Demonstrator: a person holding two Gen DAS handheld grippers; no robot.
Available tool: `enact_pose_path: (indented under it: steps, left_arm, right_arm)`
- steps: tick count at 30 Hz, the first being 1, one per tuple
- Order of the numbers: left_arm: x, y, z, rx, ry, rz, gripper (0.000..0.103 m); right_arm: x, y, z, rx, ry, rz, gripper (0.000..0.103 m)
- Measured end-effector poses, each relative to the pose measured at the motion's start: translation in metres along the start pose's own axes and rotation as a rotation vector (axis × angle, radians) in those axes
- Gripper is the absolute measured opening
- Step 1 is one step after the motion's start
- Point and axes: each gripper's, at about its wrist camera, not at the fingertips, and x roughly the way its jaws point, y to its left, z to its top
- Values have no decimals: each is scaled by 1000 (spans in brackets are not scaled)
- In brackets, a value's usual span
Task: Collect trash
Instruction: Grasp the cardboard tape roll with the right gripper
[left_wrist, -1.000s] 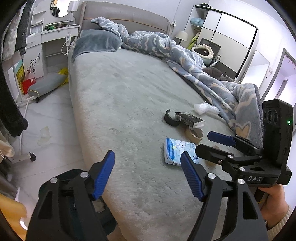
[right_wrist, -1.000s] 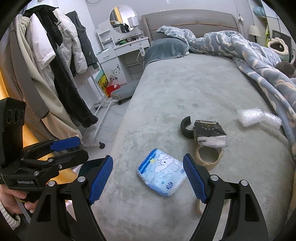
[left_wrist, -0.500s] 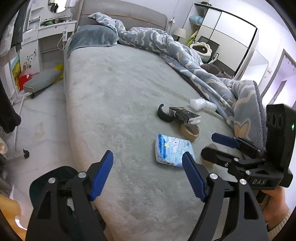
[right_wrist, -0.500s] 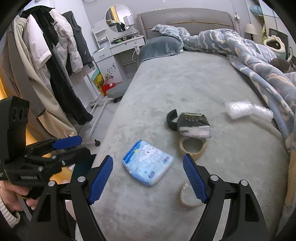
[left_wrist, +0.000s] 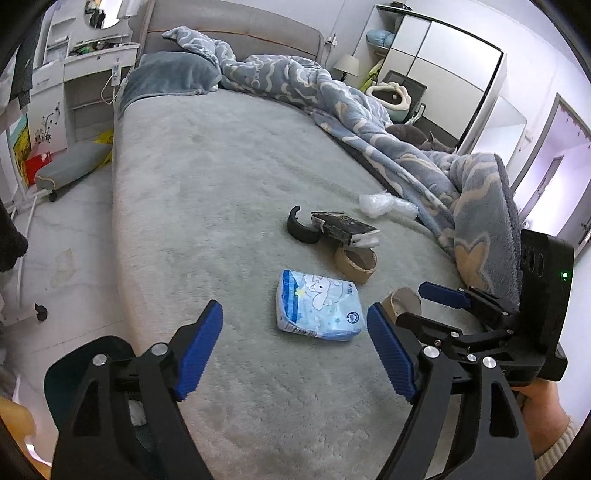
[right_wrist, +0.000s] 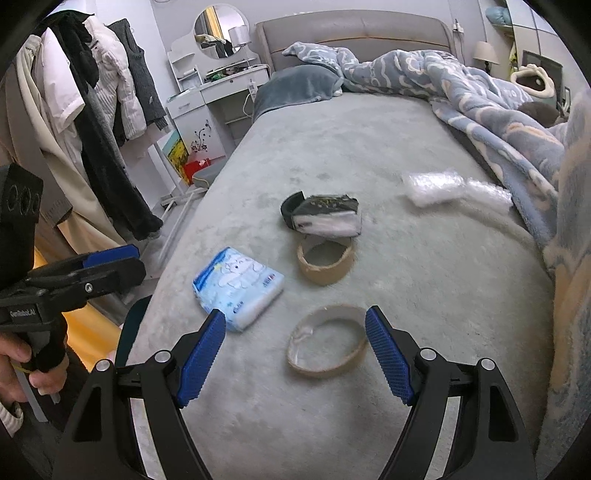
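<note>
Trash lies on the grey bed (left_wrist: 207, 206): a blue-and-white tissue pack (left_wrist: 319, 305) (right_wrist: 237, 286), two cardboard tape rings (right_wrist: 326, 264) (right_wrist: 328, 346), a black crushed box (left_wrist: 345, 229) (right_wrist: 327, 218) beside a black curved strip (left_wrist: 300, 230), and clear plastic wrap (left_wrist: 386, 205) (right_wrist: 434, 187). My left gripper (left_wrist: 295, 347) is open and empty, just short of the tissue pack. My right gripper (right_wrist: 295, 352) is open and empty, its jaws on either side of the nearer tape ring without touching it.
A rumpled blue blanket (left_wrist: 388, 122) covers the bed's right side. A dark bin (left_wrist: 79, 369) stands on the floor at the bed's near left edge. A clothes rack (right_wrist: 85, 110) and a white dresser (right_wrist: 214, 96) stand to the left.
Both grippers have moved forward over the bed toward the trash. The right gripper has shifted right, from the tissue pack to the nearer tape ring. Both stay open.
</note>
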Motion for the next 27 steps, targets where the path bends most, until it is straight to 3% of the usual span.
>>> enact_pose_path:
  steps: [16,21,25,27]
  left_arm:
    - [28,-15,-7,56,51,29,87]
    - [32,-22,-7,61,51,29,87]
    - [34,-24,-7,64,52,32,87]
    - [36,-27,-8,67,54,35,88]
  right_arm:
    - [13,-25,-10,35,45,-54,70]
    - [11,-34,-12,65,39,-61,50]
    - [6,-37,-13,74,21,-80,21]
    - [4,-37,-12,71,15,-88,21]
